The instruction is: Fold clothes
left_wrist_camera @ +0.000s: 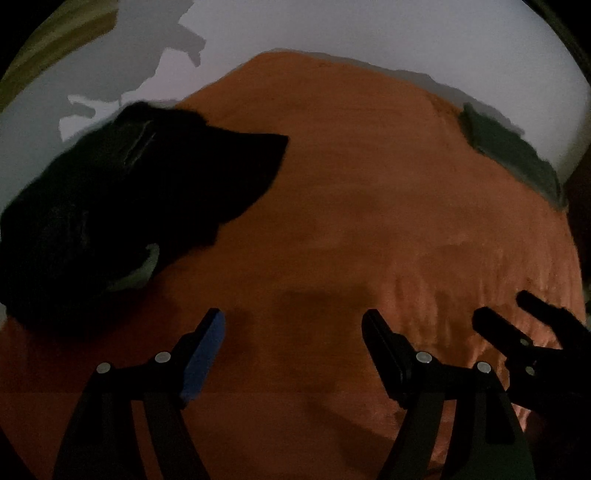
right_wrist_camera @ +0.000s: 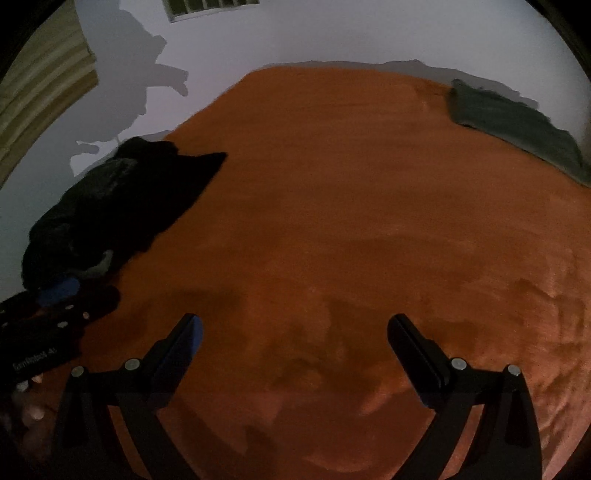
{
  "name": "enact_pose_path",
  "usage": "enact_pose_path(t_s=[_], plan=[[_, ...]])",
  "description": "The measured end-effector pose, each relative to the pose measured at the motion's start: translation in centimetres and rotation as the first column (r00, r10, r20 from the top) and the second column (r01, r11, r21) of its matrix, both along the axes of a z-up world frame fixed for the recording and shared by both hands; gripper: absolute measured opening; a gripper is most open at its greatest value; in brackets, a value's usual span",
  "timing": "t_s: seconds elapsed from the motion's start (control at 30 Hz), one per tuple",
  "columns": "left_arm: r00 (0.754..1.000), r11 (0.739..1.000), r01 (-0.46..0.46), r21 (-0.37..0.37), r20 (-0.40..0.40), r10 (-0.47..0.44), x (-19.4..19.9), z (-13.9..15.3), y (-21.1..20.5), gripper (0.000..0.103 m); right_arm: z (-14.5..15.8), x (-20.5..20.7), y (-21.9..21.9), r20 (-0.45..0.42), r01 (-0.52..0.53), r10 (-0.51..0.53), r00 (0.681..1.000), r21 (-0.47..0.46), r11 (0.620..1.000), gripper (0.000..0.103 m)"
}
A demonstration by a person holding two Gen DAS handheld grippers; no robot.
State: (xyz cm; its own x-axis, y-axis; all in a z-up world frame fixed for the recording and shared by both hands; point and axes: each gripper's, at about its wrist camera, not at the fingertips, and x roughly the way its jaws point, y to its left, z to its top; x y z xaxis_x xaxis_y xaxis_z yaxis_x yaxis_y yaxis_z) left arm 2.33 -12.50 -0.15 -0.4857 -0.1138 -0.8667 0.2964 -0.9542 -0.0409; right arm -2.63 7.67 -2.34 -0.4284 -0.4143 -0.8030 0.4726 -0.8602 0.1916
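A heap of black clothing (left_wrist_camera: 110,206) lies crumpled on the left side of an orange blanket (left_wrist_camera: 351,203). It also shows at the left of the right wrist view as a black clothing heap (right_wrist_camera: 110,210). My left gripper (left_wrist_camera: 293,321) stands open over bare blanket, to the right of and below the heap, holding nothing. My right gripper (right_wrist_camera: 295,325) is open too, with only orange blanket (right_wrist_camera: 332,221) between its fingers. The right gripper (left_wrist_camera: 517,306) appears at the lower right of the left wrist view. The left gripper (right_wrist_camera: 66,291) appears at the right wrist view's lower left.
A folded dark green cloth (left_wrist_camera: 509,151) lies at the far right edge of the blanket, seen again as green cloth (right_wrist_camera: 517,122). A pale wall (right_wrist_camera: 295,33) with a vent (right_wrist_camera: 210,7) rises behind the bed. A curtain (right_wrist_camera: 40,92) hangs at the left.
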Motion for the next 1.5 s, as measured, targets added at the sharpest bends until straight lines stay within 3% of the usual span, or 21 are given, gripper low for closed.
enact_pose_path(t_s=[0.23, 0.43, 0.6, 0.9, 1.13, 1.17, 1.2, 1.23, 1.27, 1.5], plan=[[0.999, 0.993, -0.026, -0.115, -0.025, 0.023, 2.8, 1.0, -4.0, 0.077, 0.5, -1.0, -5.7, -0.018, -0.119, 0.118, 0.993, -0.062, 0.991, 0.100], [0.986, 0.982, -0.167, -0.093, -0.046, 0.163, 3.7, 2.2, -11.4, 0.077, 0.2, -2.2, -12.2, -0.001, -0.300, 0.301, 0.954, -0.078, 0.951, 0.100], [0.966, 0.962, -0.256, -0.092, -0.051, 0.252, 4.1, 1.8, -16.6, 0.077, -1.0, -4.5, -16.6, 0.050, -0.357, 0.364, 0.930, -0.116, 0.927, 0.086], [0.945, 0.946, -0.325, -0.003, -0.014, 0.325, 6.8, 0.8, -20.6, 0.077, -3.2, -8.6, -26.6, 0.101, -0.425, 0.427, 0.898, -0.041, 0.904, 0.086], [0.942, 0.942, -0.335, 0.002, -0.016, 0.335, 8.2, 1.1, -20.9, 0.077, -7.0, -12.1, -32.3, 0.192, -0.337, 0.344, 0.919, -0.072, 0.939, 0.086], [0.940, 0.940, -0.341, 0.007, -0.016, 0.342, 8.4, 0.9, -20.9, 0.077, -7.2, -12.1, -32.7, 0.200, -0.349, 0.358, 0.912, -0.081, 0.934, 0.081], [0.939, 0.939, -0.344, 0.012, -0.017, 0.345, 8.8, 0.9, -20.8, 0.077, -7.4, -12.1, -33.0, 0.208, -0.367, 0.377, 0.902, -0.087, 0.926, 0.069], [0.939, 0.939, -0.344, 0.015, -0.018, 0.344, 9.1, 1.0, -20.7, 0.077, -7.6, -12.1, -33.4, 0.217, -0.385, 0.396, 0.892, -0.094, 0.918, 0.027], [0.940, 0.940, -0.342, 0.011, -0.017, 0.342, 9.3, 1.0, -20.6, 0.077, -7.4, -11.9, -33.1, 0.196, -0.385, 0.395, 0.898, -0.088, 0.919, 0.007], [0.945, 0.945, -0.328, -0.005, 0.004, 0.328, 8.7, 0.0, -20.2, 0.077, -4.9, -10.0, -29.6, -0.009, -0.326, 0.326, 0.945, -0.044, 0.944, 0.006]])
